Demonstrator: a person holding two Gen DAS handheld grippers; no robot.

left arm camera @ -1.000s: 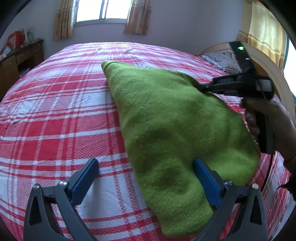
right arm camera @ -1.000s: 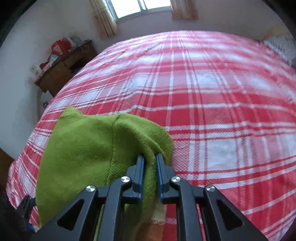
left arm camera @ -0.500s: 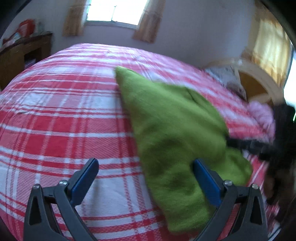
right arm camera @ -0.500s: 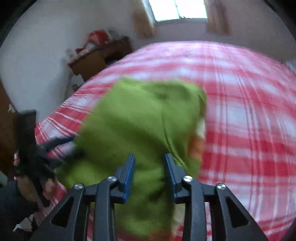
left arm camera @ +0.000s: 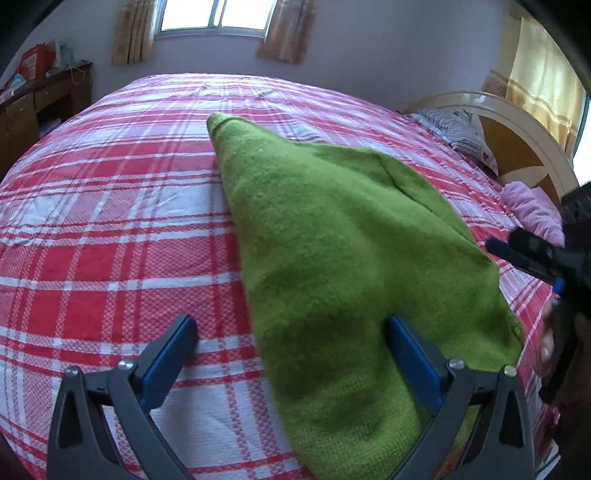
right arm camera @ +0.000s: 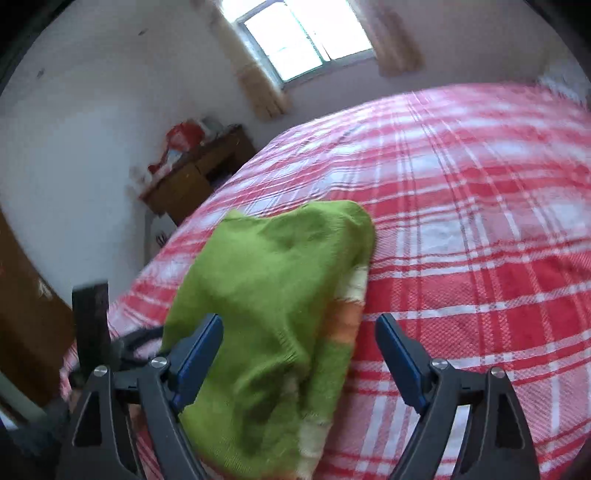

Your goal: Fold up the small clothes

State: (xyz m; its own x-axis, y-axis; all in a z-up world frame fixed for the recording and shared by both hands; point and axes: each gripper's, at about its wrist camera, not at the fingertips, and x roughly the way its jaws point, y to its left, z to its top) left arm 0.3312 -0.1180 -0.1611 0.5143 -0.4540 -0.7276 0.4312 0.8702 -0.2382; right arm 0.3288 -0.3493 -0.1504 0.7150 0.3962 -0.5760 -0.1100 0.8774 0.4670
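Note:
A green knitted garment (left arm camera: 332, 251) lies folded over on the red plaid bed (left arm camera: 110, 229); in the right wrist view (right arm camera: 266, 302) orange and cream stripes show along its right edge. My left gripper (left arm camera: 291, 350) is open and empty, its right finger (left arm camera: 410, 354) over the garment's near end. My right gripper (right arm camera: 299, 354) is open and empty just above the garment's near end. It also shows in the left wrist view (left arm camera: 524, 254) at the garment's right side.
A wooden desk (left arm camera: 37, 107) with red items stands at the far left by the wall. A headboard (left arm camera: 517, 147), a striped pillow (left arm camera: 458, 136) and a pink cloth (left arm camera: 532, 210) are at the right. A window (left arm camera: 214, 18) is on the far wall.
My right gripper opened and let go of the green garment's edge, then pulled back. The garment dropped flat, folded over. The left gripper stayed open and shifted slightly.

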